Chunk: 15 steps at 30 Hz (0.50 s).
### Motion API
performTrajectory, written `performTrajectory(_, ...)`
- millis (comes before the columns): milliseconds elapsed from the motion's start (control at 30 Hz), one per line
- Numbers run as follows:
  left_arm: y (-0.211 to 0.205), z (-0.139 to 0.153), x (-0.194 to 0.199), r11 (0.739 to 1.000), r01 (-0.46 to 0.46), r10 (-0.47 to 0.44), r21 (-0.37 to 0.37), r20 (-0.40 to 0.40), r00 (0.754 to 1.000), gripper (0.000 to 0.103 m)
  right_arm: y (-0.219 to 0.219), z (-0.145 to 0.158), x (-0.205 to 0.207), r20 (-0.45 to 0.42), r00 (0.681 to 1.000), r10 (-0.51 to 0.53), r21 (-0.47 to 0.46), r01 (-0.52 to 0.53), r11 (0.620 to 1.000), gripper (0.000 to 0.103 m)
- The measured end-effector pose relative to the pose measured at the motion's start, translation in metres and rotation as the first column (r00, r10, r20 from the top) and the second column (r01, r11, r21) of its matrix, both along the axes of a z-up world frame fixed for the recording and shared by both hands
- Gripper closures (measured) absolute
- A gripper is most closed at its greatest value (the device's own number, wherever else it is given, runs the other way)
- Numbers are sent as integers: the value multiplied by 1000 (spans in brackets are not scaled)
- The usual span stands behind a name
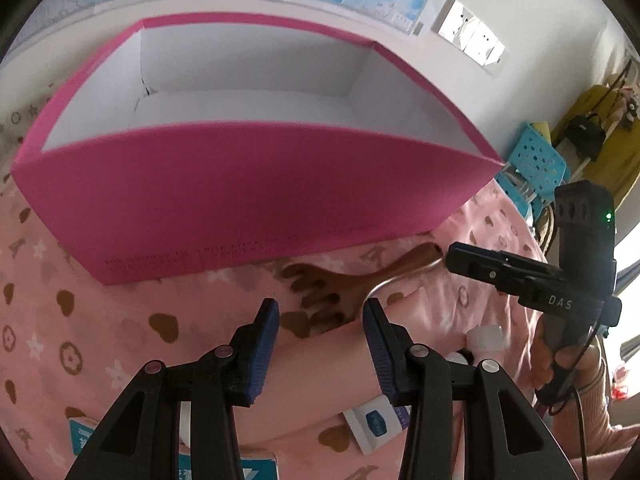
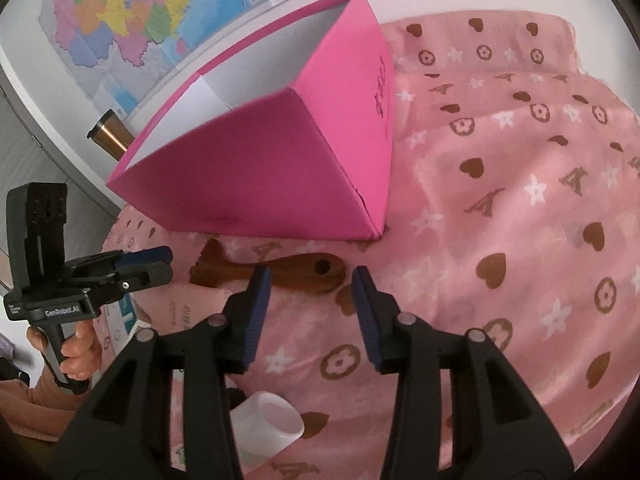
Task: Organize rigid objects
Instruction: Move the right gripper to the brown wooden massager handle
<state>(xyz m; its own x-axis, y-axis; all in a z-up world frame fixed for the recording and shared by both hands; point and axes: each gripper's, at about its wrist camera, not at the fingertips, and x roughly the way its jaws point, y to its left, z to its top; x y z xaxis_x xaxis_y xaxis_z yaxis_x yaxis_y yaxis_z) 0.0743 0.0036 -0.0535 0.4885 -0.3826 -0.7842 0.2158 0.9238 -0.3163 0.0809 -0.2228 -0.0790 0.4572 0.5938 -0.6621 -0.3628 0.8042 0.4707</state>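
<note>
- Reading "DAS" in white letters on the right gripper (image 1: 454,258) (left wrist view) and "GenRobot.AI" on the left gripper (image 2: 166,262) (right wrist view); dark print runs along the pink box (image 1: 240,208), too blurred to read.
- The left gripper's blue pads (image 1: 266,344) stand apart with nothing between them, hanging over the pink patterned bedspread (image 1: 48,320).
- The right gripper's jaws are parted as well and hold nothing; its pads (image 2: 256,312) frame the wooden brush (image 2: 304,276) without touching it.
- The wooden brush lies flat on the bedspread just in front of the pink box, which stands open with a white, bare inside.
- A small white box with a blue label (image 1: 374,424) and a translucent white cup (image 2: 272,424) lie on the cloth near the grippers.
- A coloured map (image 2: 132,12) hangs on the wall behind.
</note>
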Motion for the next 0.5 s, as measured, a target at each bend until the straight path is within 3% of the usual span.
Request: performTrajectory(500, -6, -14, 18, 999, 26, -28, -30, -84, 996, 55, 6, -9, 13, -7, 1000, -17, 26, 17, 1000, 58)
